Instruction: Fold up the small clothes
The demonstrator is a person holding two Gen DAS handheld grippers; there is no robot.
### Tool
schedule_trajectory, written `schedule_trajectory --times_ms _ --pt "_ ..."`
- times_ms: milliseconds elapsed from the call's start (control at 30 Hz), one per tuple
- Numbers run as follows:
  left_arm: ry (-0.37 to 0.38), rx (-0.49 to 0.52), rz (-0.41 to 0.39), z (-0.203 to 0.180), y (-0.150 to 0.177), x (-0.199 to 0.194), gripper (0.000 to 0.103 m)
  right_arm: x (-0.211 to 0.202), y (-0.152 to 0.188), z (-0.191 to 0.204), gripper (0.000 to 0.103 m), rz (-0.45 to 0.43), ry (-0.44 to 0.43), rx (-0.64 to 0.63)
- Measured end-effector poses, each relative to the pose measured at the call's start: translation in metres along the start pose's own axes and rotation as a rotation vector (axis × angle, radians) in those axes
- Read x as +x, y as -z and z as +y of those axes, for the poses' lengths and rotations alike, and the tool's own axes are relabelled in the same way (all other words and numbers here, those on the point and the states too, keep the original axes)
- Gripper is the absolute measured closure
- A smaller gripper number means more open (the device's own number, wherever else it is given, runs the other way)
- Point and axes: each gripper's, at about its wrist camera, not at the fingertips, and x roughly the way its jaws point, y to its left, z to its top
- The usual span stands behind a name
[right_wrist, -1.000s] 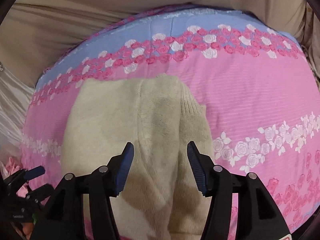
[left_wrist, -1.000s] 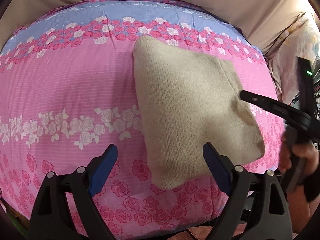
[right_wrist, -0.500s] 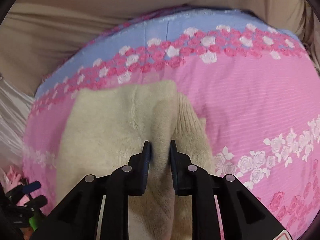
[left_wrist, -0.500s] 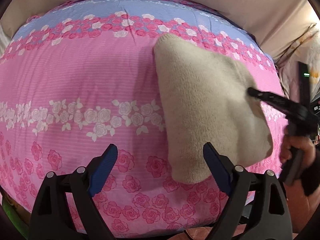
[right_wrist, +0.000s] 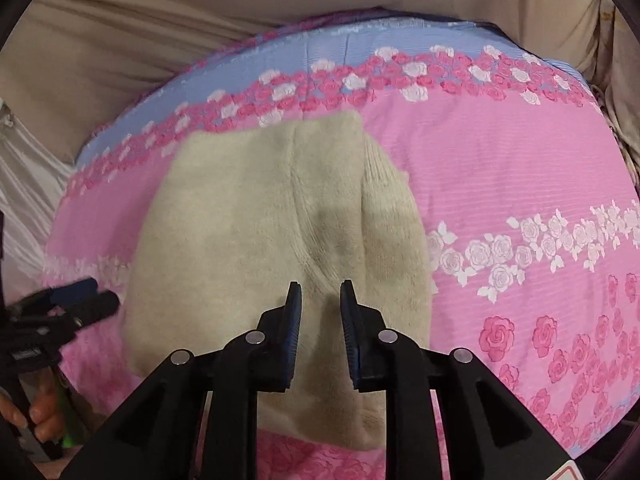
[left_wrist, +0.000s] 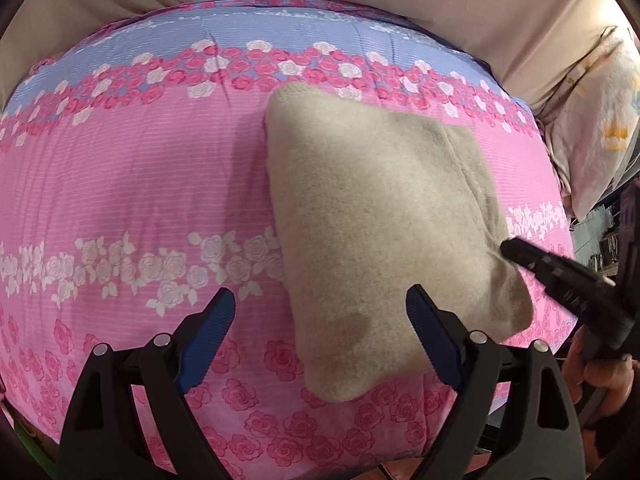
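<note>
Bedding: a pink quilt point(left_wrist: 132, 184) printed with rose bands and a blue far strip covers the whole work surface in both wrist views. Beige sheet point(left_wrist: 460, 4) lies bunched beyond the quilt's far edge. Pillow point(left_wrist: 596, 128), pale with a flower print, sits off the quilt's right edge in the left wrist view. Garment: a beige knit sweater point(left_wrist: 380, 232), folded into a compact, roughly square bundle, lies flat on the quilt, right of centre in the left wrist view and left of centre in the right wrist view point(right_wrist: 256, 216); a ribbed edge shows along one side, and a darker patch shows near its near corner. Left gripper point(left_wrist: 320, 340) is positioned over the quilt at the sweater's near edge, fingers spread wide; the left blue pad point(left_wrist: 208, 336) is over bare quilt, the right pad overlaps the sweater's near edge, and nothing is held between them. Right gripper point(right_wrist: 320, 320) is positioned directly above the sweater, fingers drawn close with a narrow gap between the pads; whether the pads pinch any knit cannot be determined, since the cloth appears to lie flat beneath them. Its black tip point(left_wrist: 520, 250) is seen in the left wrist view against the sweater's right edge. Hand point(left_wrist: 600, 372) grips that tool's handle at the right border.
</note>
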Motion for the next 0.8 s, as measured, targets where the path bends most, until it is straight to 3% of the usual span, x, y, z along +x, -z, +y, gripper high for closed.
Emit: schedule_trajectory --times_ms 33,133,167,233,333,433,500,567,667,767,800 --pt "0.001 0.003 0.005 -0.002 -0.001 0.002 0.018 0.006 0.005 -0.004 0.082 0.019 -0.012 0.02" --pt "-0.01 0.002 -0.005 0.0 -0.003 -0.001 0.018 -0.027 0.013 -0.005 0.08 -0.045 -0.064 0.081" --pt "-0.017 -0.015 -0.019 0.008 -0.004 -0.004 0.018 -0.044 0.016 0.007 0.079 -0.073 -0.08 0.027" --pt "-0.041 -0.07 -0.031 0.027 -0.005 -0.009 0.018 -0.066 0.028 0.037 0.078 -0.083 -0.2 -0.107" --pt "-0.07 -0.197 -0.02 0.072 -0.006 -0.014 0.018 -0.061 0.051 0.084 0.076 0.006 -0.348 -0.279" --pt "-0.085 -0.252 -0.02 0.102 -0.004 -0.02 0.018 -0.023 0.082 0.128 0.075 0.106 -0.33 -0.427" --pt "-0.104 -0.242 -0.023 0.112 -0.003 -0.027 0.018 -0.004 0.091 0.144 0.075 0.11 -0.324 -0.421" --pt "-0.117 -0.209 -0.022 0.116 -0.002 -0.033 0.018 0.0 0.085 0.147 0.075 0.046 -0.3 -0.361" --pt "-0.116 -0.159 -0.02 0.119 0.002 -0.039 0.018 0.019 0.073 0.153 0.073 0.033 -0.379 -0.244" --pt "-0.112 -0.098 -0.006 0.117 0.007 -0.041 0.018 0.043 0.064 0.194 0.073 0.054 -0.417 -0.276" --pt "-0.119 -0.083 -0.003 0.116 0.006 -0.041 0.018 0.046 0.062 0.208 0.081 0.067 -0.471 -0.282"
